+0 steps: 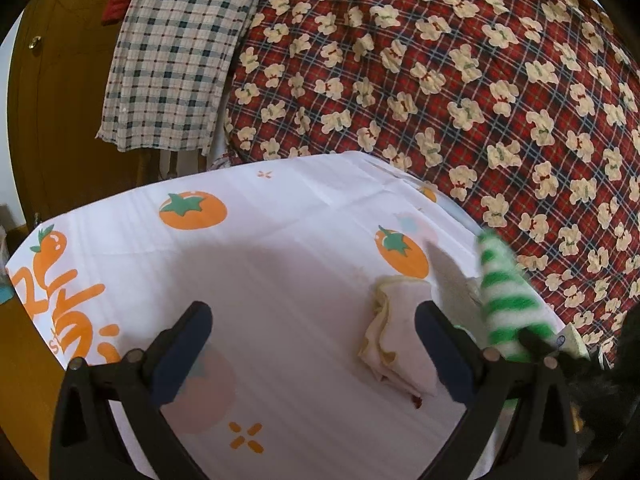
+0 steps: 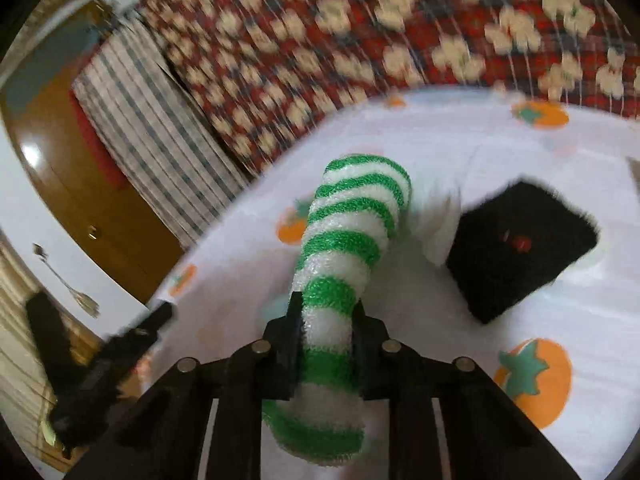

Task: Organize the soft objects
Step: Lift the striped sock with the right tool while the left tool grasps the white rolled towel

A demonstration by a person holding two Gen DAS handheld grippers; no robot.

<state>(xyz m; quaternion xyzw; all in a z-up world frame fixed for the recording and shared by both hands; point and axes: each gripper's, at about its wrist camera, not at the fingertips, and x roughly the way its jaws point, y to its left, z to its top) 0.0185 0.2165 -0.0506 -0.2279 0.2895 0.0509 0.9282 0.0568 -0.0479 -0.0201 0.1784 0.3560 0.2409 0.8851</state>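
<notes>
Right gripper (image 2: 326, 322) is clamped on a fuzzy green-and-white striped sock (image 2: 344, 248): fingers pinch it low on its length, the tail end droops below the fingers toward the camera, the rest sticks up and forward past the tips, curling slightly right at the top. The sock is lifted off the white tomato-print cloth (image 2: 500, 152). Just right of the sock, past the fingertips, a black fuzzy folded piece (image 2: 520, 248) lies flat on the cloth with a small red mark on top; a white fluffy item sits between it and the sock, too blurred to identify. Right wrist view is motion-blurred overall. Left gripper (image 1: 314, 346) has its jaws wide apart, nothing between them, hovering over the tomato-print cloth (image 1: 280, 240). A crumpled cream cloth (image 1: 394, 332) lies on the sheet just inside and against the left gripper's right finger, not gripped. In the left view the striped sock (image 1: 506, 300) shows beyond that finger at the right edge, held upright, blurred. Left gripper appears in the right wrist view as a dark shape at lower left (image 2: 116, 364). Further back: red plaid quilt with cream bear print (image 1: 460, 80), a blue-checked fabric (image 1: 180, 48) hanging beside it, a brown wooden door (image 1: 52, 100) at far left.
</notes>
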